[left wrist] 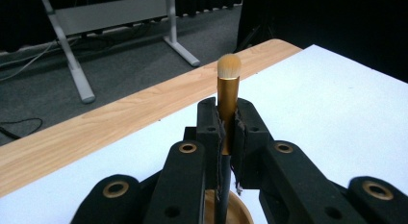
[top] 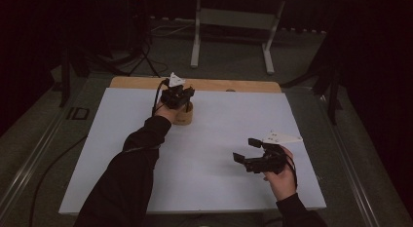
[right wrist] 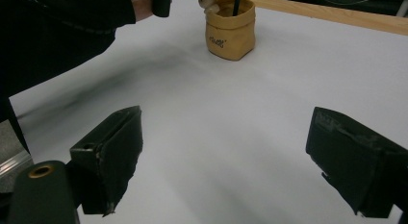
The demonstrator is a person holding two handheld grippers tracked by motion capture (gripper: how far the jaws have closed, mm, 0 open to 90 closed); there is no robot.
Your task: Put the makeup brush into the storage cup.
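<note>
- High view: the left tongs hang over a small tan pot near the far edge of the white bench, while the right tongs sit apart at the near right, above bare surface.
- Left gripper view: the left tongs are clamped on a makeup brush by its gold ferrule, bristle tip up and dark handle pointing down into the pot's round mouth. Holding it upright like this looks meant for lowering it straight in, handle first.
- Right gripper view: the right tongs stand wide apart with nothing between them, probably waiting out of the way. Farther off stands the pot, shaped like a little paper bag, with the brush's dark handle entering its mouth.
- Whether the handle has reached the bottom I cannot tell.
- My judgement: the brush is nearly stowed, and only the release is left.
</note>
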